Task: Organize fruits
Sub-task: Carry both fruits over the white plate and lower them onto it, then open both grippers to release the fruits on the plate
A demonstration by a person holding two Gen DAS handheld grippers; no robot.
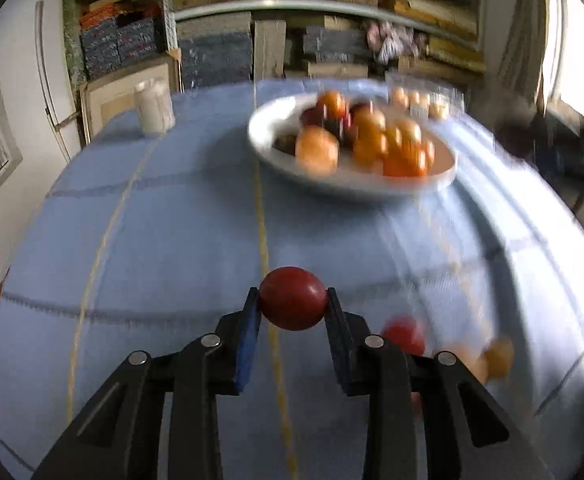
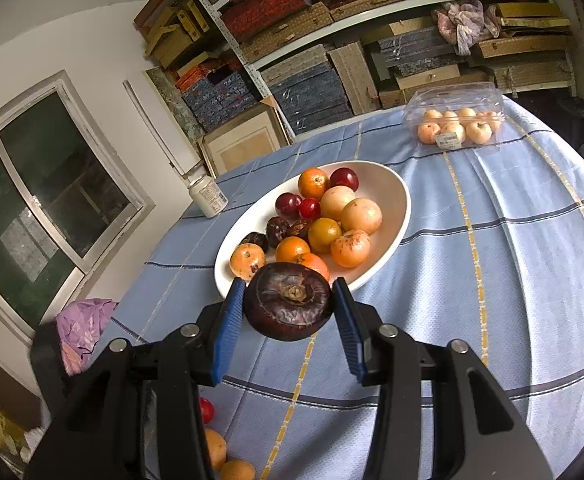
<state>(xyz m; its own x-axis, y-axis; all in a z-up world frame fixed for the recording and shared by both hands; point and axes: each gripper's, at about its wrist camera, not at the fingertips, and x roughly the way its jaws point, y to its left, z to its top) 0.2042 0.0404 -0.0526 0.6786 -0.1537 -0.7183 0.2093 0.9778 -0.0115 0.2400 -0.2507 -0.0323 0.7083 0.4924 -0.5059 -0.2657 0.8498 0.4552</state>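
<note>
On the surface [image 2: 492, 280] ahead of me sits the bowl [image 2: 392, 200], heaped with fruit. Behind it and to the right lies a lidded box of fruit [image 2: 458, 120]; to the bowl's left, near the far edge, stands a jar [image 2: 208, 196]. Shelves of boxes [image 2: 332, 40] rise behind the surface. A round fruit [image 1: 293, 298] sits between my left jaws, a mangosteen [image 2: 289, 306] between my right, just before the bowl's near rim. Loose fruits [image 2: 215, 450] lie nearest me.

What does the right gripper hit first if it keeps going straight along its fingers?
Probably the near rim of the white bowl: the right gripper, shut on a dark mangosteen, points right at it, with an orange fruit just behind. Depth and height are unclear.
</note>
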